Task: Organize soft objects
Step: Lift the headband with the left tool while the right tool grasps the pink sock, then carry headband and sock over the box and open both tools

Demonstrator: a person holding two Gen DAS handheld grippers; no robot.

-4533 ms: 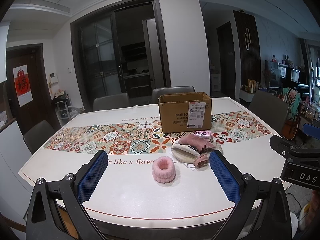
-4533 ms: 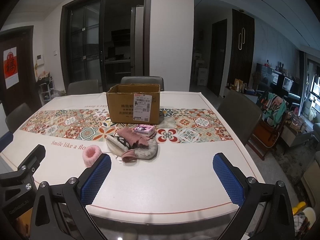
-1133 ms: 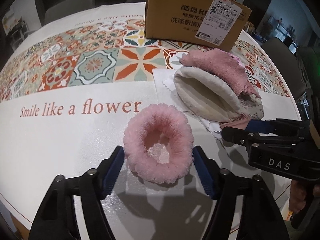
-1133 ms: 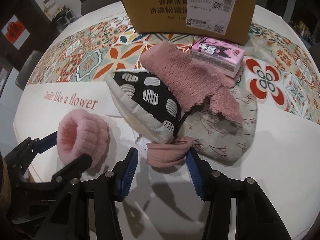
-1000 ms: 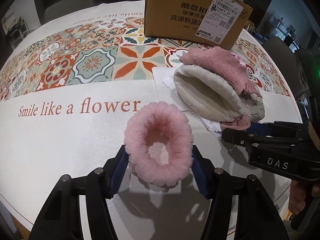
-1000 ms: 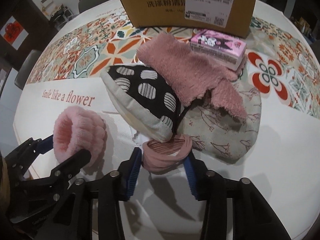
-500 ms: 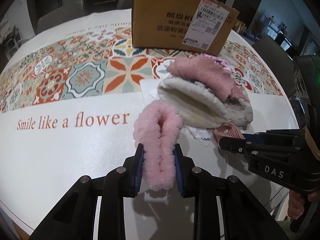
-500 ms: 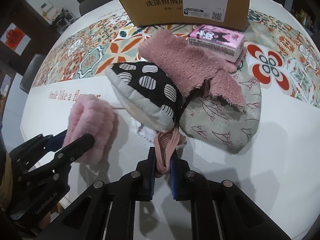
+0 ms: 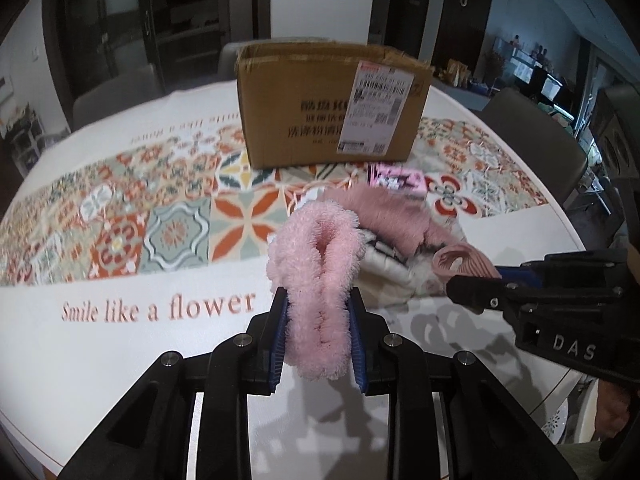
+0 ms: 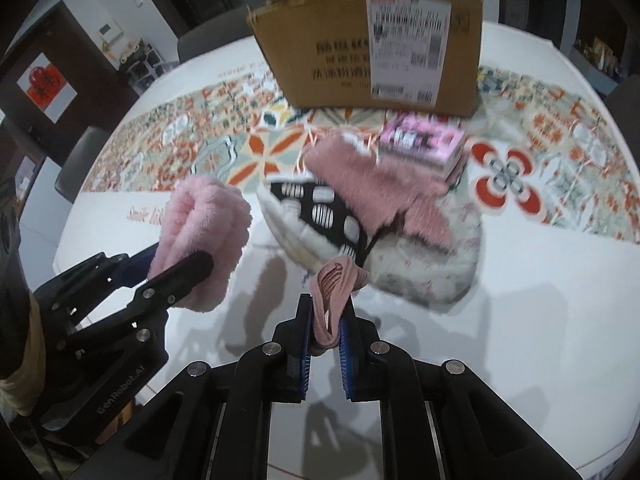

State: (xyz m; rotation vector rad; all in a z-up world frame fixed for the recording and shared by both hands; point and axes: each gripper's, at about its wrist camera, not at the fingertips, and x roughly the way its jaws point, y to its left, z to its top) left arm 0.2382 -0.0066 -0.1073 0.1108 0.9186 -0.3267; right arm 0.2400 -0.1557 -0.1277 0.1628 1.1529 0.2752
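You are squeezing the fluffy pink headband (image 9: pixel 318 276) flat between the blue pads of your left gripper (image 9: pixel 319 336), its jaws nearly together around the plush, holding it above the white tablecloth (image 9: pixel 120 352). Your right gripper (image 10: pixel 323 338) is pinching the ribbed pink band (image 10: pixel 334 292) in almost closed jaws, just in front of the heap of soft things: a black-and-white patterned pouch (image 10: pixel 320 210), a dusty pink towel (image 10: pixel 372 184) and a grey printed pouch (image 10: pixel 432 256). A pink tissue pack (image 10: pixel 422 142) is lying just before the open cardboard box (image 9: pixel 328 104).
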